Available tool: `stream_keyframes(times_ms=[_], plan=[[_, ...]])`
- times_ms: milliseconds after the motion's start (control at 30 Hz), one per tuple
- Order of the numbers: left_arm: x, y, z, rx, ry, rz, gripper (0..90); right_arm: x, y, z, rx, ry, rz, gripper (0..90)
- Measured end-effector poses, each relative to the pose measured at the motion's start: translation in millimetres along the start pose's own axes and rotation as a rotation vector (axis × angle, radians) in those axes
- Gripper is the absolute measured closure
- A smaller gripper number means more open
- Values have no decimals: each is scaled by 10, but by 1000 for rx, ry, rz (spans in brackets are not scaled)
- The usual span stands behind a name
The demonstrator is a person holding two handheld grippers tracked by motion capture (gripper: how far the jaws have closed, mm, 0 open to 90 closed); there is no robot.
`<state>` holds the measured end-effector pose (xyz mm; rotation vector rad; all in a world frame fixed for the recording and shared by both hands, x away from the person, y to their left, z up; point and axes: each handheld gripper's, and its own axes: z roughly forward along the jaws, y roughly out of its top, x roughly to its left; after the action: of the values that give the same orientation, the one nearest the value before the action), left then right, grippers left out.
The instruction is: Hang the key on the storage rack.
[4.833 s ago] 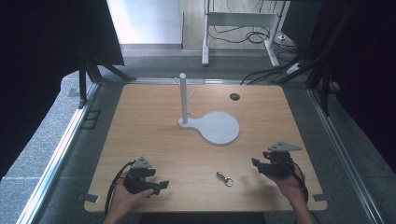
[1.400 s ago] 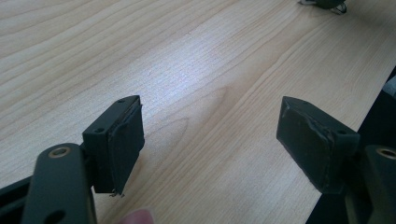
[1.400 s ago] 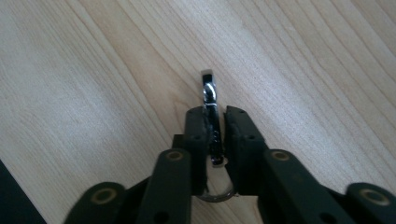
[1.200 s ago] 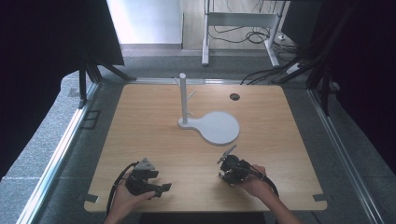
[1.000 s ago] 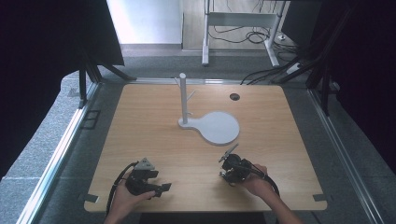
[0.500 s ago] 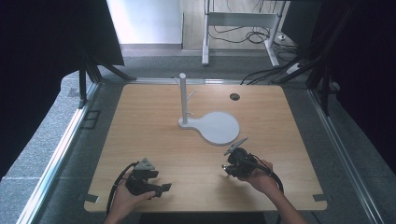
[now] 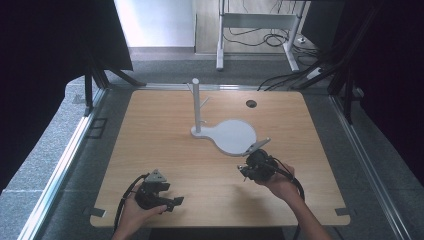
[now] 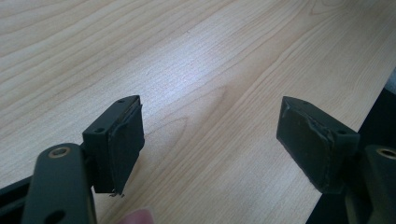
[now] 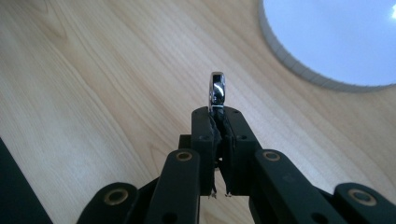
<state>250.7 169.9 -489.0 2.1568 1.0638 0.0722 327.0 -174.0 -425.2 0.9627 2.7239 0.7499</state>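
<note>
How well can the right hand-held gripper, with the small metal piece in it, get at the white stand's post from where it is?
Probably yes: the right hand-held gripper sits beside the stand's round base, and bare table lies around the post.

A light wooden worktop stands on grey carpet floor, framed by metal rails. Black curtains hang at both sides. Beyond, a white desk frame and loose cables sit in daylight.

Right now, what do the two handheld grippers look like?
Both are black. The left gripper and right gripper each carry a grey three-cornered plate and trail a black cable. The flat jaw pads look worn, frayed at the edges. The person's forearms are bare.
</note>
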Motion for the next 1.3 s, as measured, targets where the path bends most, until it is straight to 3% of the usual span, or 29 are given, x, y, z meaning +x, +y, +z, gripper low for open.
stream_keyframes(times_ms=[500, 1300], plan=[[-15, 1, 20, 8, -5, 3, 236, -98, 103, -34, -46, -3, 25, 843], [-48, 14, 15, 6, -8, 18, 237, -137, 329, -86, -91, -25, 23, 843]])
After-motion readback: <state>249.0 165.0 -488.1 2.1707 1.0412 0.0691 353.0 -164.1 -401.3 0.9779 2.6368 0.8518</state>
